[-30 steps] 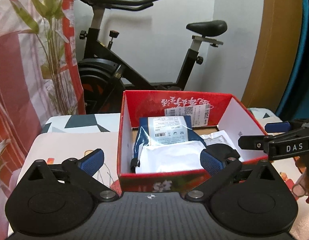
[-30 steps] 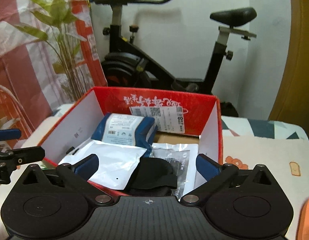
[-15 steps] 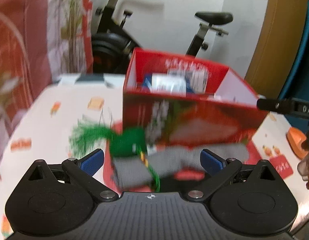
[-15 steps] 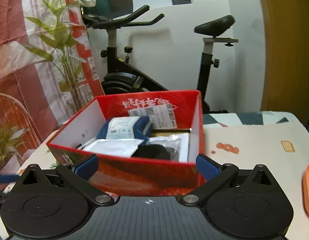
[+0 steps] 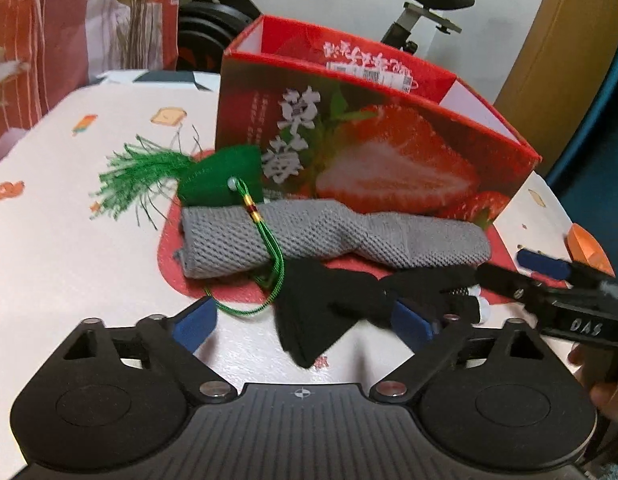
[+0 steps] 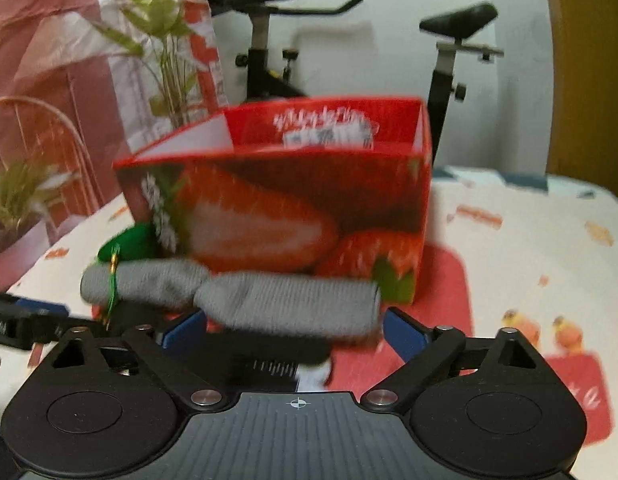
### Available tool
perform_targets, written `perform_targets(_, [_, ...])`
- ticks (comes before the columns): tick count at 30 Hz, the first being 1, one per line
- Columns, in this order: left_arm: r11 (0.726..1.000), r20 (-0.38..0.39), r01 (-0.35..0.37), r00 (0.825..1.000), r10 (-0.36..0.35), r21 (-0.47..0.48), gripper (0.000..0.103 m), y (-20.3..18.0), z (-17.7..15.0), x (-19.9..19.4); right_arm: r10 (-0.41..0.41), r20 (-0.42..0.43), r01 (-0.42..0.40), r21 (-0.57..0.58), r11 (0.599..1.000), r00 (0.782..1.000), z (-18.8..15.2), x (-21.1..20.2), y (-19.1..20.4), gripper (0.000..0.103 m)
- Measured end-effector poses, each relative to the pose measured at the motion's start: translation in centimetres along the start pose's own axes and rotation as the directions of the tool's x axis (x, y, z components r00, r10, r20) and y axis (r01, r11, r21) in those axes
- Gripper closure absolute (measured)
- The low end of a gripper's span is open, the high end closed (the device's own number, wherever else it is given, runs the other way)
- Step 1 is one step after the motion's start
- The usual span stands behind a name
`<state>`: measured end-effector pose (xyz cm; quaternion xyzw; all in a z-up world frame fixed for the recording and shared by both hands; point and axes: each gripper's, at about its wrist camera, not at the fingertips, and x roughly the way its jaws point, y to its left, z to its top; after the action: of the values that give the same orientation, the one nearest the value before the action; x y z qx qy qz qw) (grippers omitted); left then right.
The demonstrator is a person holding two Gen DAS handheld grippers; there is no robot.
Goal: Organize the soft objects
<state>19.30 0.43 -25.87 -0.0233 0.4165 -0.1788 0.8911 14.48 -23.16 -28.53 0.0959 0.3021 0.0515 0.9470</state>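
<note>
Red strawberry box (image 5: 373, 152): contents hidden behind its front wall. Grey rolled sock (image 5: 329, 240) lay against the box front; green tasselled sachet (image 5: 225, 178) at its left end; black sock (image 5: 337, 308) nearer, edges unclear. Left hand-held gripper (image 5: 305, 322) and right hand-held gripper (image 6: 295, 330): jaws wide apart, holding nothing. Right view blurred.

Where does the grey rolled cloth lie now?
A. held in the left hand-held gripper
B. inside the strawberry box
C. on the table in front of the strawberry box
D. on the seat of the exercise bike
C: the grey rolled cloth lies on the table outside the strawberry box, along its front wall.
</note>
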Motion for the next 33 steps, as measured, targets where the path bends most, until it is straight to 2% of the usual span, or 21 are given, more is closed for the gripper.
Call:
perform_targets(5, [1.000, -0.047, 0.022, 0.999, -0.022, -0.006, 0.024, -0.3, -0.7, 1.3, 0.009, -0.035, -0.009, -0.005, 1.000, 0.999, -1.0, 1.0, -0.2, 0.021])
perform_targets(7, [1.000, -0.053, 0.029, 0.998, -0.030, -0.011, 0.026, -0.2, -0.9, 1.6, 0.019, -0.056, -0.018, 0.014, 1.000, 0.998, -1.4, 1.5, -0.4, 0.023])
perform_targets(10, [0.999, -0.059, 0.033, 0.998, -0.035, -0.025, 0.027, 0.0, -1.1, 1.8, 0.013, -0.090, -0.012, 0.013, 1.000, 0.996, -2.3, 2.3, -0.4, 0.029])
perform_targets(13, [0.999, -0.069, 0.037, 0.997, -0.039, -0.037, 0.028, 0.1, -1.3, 2.1, 0.002, -0.078, -0.004, -0.037, 0.999, 0.997, -2.6, 2.4, 0.2, 0.031])
perform_targets(20, [0.997, -0.052, 0.046, 0.997, -0.049, -0.060, 0.030, 0.4, -1.0, 2.5, 0.007, -0.072, -0.012, -0.062, 0.998, 0.997, -2.8, 2.5, 0.3, 0.038])
perform_targets(23, [0.993, -0.039, 0.072, 0.996, -0.075, -0.092, 0.034, 0.8, -0.7, 2.8, 0.018, -0.072, -0.024, -0.082, 0.996, 0.997, -2.9, 2.5, 0.6, 0.043])
perform_targets(30, [0.983, -0.015, 0.133, 0.991, -0.136, -0.128, 0.036, 0.5, -0.6, 3.6, 0.027, -0.074, -0.033, -0.080, 0.996, 0.997, -2.8, 2.6, 0.6, 0.043])
perform_targets(31, [0.982, -0.013, 0.137, 0.990, -0.140, -0.130, 0.037, 0.5, -0.7, 3.6, 0.029, -0.075, -0.035, -0.078, 0.996, 0.997, -2.8, 2.6, 0.5, 0.043])
perform_targets(33, [0.979, -0.011, 0.147, 0.989, -0.150, -0.140, 0.049, 0.6, -0.8, 3.5, 0.034, -0.078, -0.039, -0.069, 0.997, 0.996, -2.7, 2.6, 0.5, 0.043])
